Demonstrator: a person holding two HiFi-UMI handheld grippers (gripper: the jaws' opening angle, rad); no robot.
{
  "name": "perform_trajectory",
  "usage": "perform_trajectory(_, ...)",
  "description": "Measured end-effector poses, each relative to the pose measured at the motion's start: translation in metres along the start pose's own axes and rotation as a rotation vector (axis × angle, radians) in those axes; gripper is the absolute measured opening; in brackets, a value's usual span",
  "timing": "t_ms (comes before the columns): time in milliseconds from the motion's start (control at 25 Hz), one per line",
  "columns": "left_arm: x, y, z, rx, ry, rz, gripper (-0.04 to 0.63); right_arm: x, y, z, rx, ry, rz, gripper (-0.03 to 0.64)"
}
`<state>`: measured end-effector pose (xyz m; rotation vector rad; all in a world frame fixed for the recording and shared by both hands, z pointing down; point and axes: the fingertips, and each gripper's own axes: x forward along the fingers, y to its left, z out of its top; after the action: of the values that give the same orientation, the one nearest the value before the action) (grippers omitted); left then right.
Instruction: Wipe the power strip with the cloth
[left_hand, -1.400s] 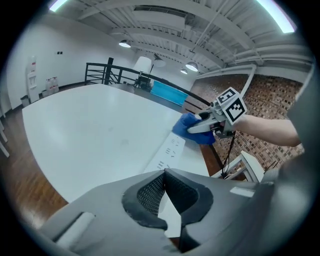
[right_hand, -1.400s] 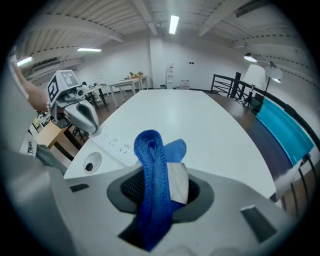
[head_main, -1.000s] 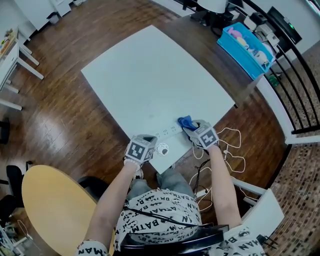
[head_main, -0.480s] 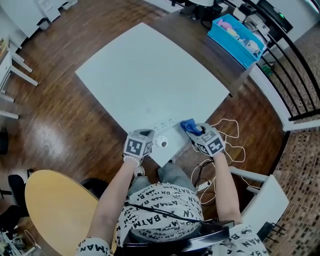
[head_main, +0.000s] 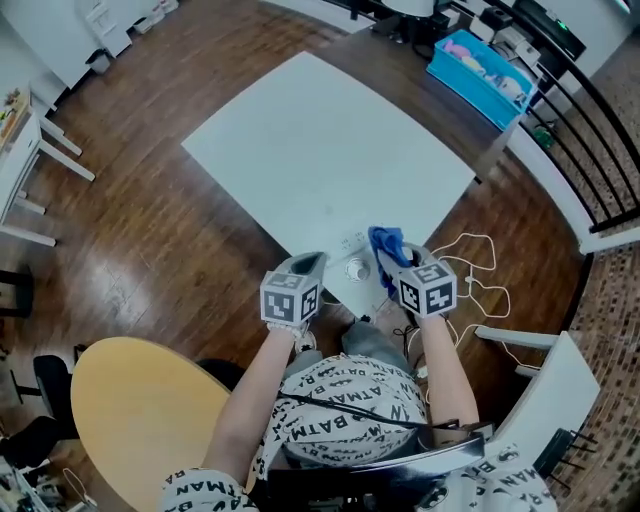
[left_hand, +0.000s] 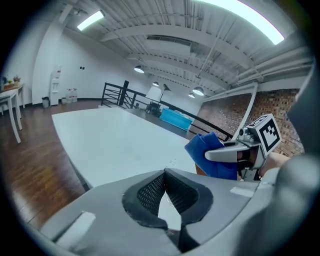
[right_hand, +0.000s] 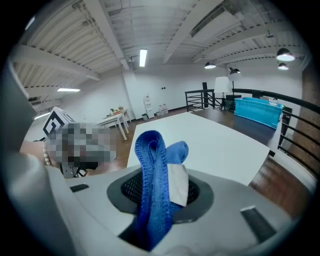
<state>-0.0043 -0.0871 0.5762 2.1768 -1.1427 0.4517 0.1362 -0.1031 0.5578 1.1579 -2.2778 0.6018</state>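
Roughly — pwr strip (head_main: 352, 272) long axis runs L-R.

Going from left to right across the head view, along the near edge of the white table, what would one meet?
left gripper → power strip → cloth, held in the right gripper → white cable on the floor

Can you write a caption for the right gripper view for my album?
Right gripper clamped on a blue cloth, with the white table ahead.
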Motion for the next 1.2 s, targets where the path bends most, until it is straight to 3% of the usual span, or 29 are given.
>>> perform_trajectory(280, -0.031, 0.004, 0.004, -0.008, -0.065, 0.0, 0.0, -0.022, 0.022, -0.005, 0.13, -0.075, -0.073, 0.129)
perform_trajectory(560, -0.036, -0.002, 0.009, -0.008, -0.094, -0.018, 0.0, -0.045, 0.007, -0.008, 0.196, -0.114, -0.131, 0.127)
perform_trajectory(1200, -0.039, -0.004, 0.01, -0.008, -0.098, -0.017, 0.0, -0.044, 0.018, -0.01, 0.13, -0.095, -0.135, 0.127)
